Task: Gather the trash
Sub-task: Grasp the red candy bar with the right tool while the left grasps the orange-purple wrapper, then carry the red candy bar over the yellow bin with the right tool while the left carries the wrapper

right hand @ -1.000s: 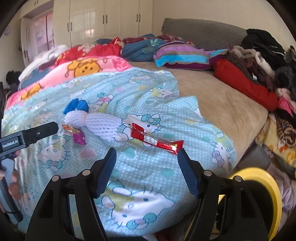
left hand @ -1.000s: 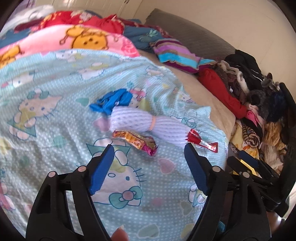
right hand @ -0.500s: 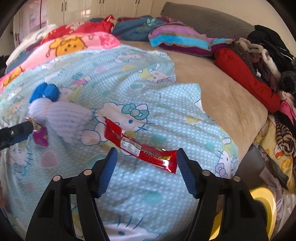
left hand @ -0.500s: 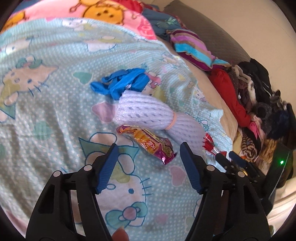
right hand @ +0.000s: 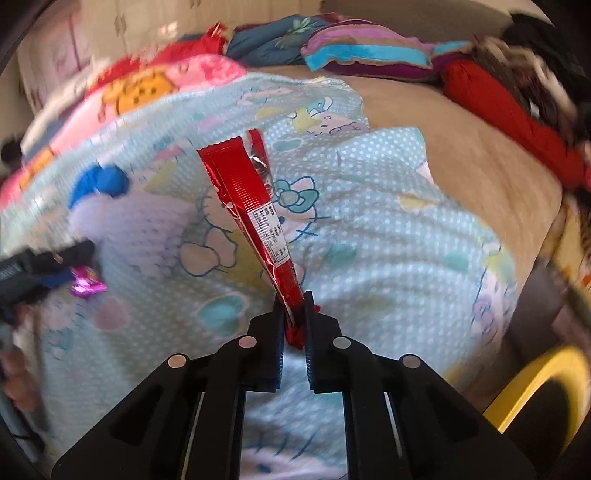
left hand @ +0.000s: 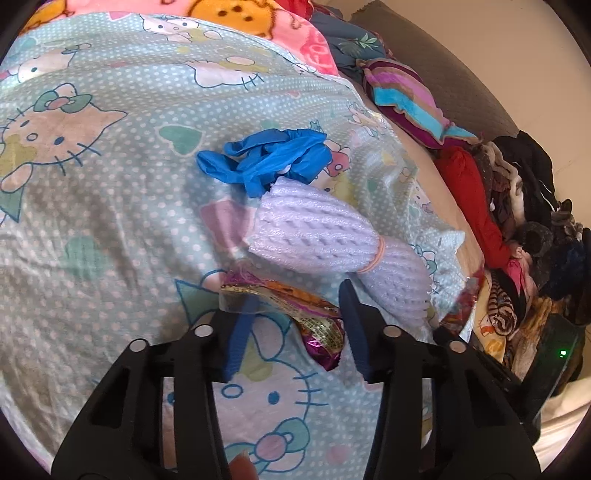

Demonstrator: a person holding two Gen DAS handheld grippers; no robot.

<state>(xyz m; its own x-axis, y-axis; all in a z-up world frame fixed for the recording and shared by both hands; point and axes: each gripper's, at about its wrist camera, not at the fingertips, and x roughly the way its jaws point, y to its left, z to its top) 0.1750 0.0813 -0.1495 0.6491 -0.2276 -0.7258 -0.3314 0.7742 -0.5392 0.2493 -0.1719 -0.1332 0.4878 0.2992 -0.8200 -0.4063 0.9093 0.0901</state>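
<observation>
A big bed is filling the room. A blue cat blanket is lying over it. A grey headboard is standing at the far end. Clothes are piling up on the right. White cupboards are standing far left.

Right claw clamped tight, left claw closing, both angled downward

On the bed: one red wrapper, one gold-and-purple wrapper, one white foam net, one bunch of blue gloves, one striped pillow at the far right.
</observation>
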